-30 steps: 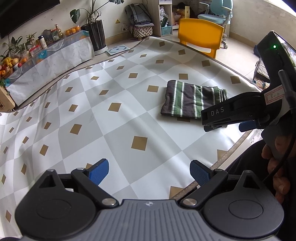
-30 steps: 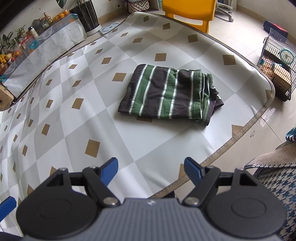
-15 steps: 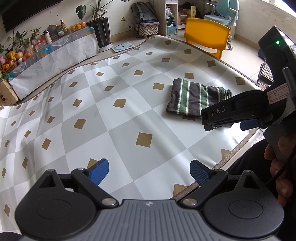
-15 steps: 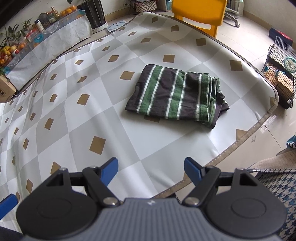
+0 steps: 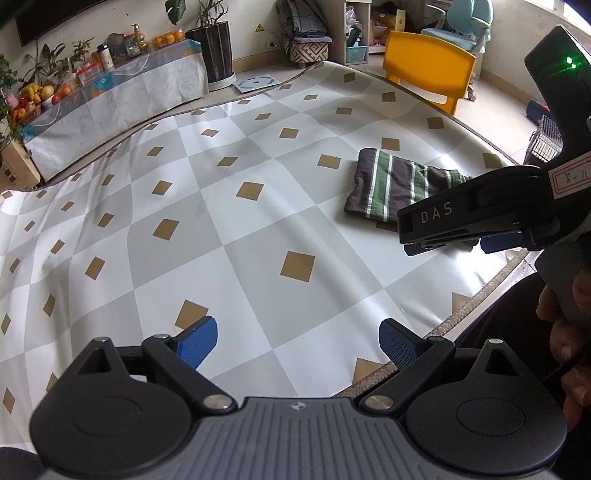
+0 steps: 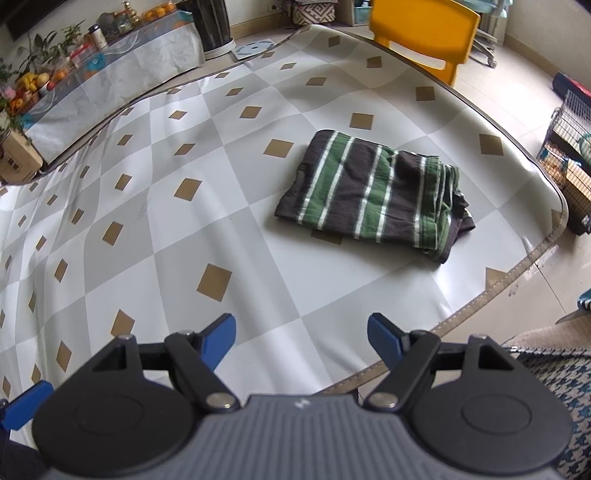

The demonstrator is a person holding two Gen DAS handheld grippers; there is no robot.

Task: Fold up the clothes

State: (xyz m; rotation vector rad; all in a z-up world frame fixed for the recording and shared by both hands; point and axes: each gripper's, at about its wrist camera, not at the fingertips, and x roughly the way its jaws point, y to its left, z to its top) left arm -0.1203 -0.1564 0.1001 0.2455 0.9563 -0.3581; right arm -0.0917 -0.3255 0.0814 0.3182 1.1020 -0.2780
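Striped garment sits on the checked mat, toward the mat's right side, near the rounded corner. Dark with green and white stripes. It's already a compact, roughly rectangular bundle with several layers, so judging by shape, the fold looks essentially done.

Remaining rough spot: the right end is bunched, with stacked edges and a dark flap sticking out at the near-right corner. Left end is flat and clean. If anything is left, it's tidying that end or one more fold; can't tell from here whether that's wanted.

Left gripper: jaws spread wide, nothing between them, hovering over bare mat well apart from the garment. Right gripper: jaws also spread, empty, above the mat's near edge, garment ahead and slightly right, no contact. In the left wrist view the right unit's body blocks the garment's near-right part.

No other clothes visible on the mat. Yellow chair stands past the far edge, wire cage off to the right on the floor.
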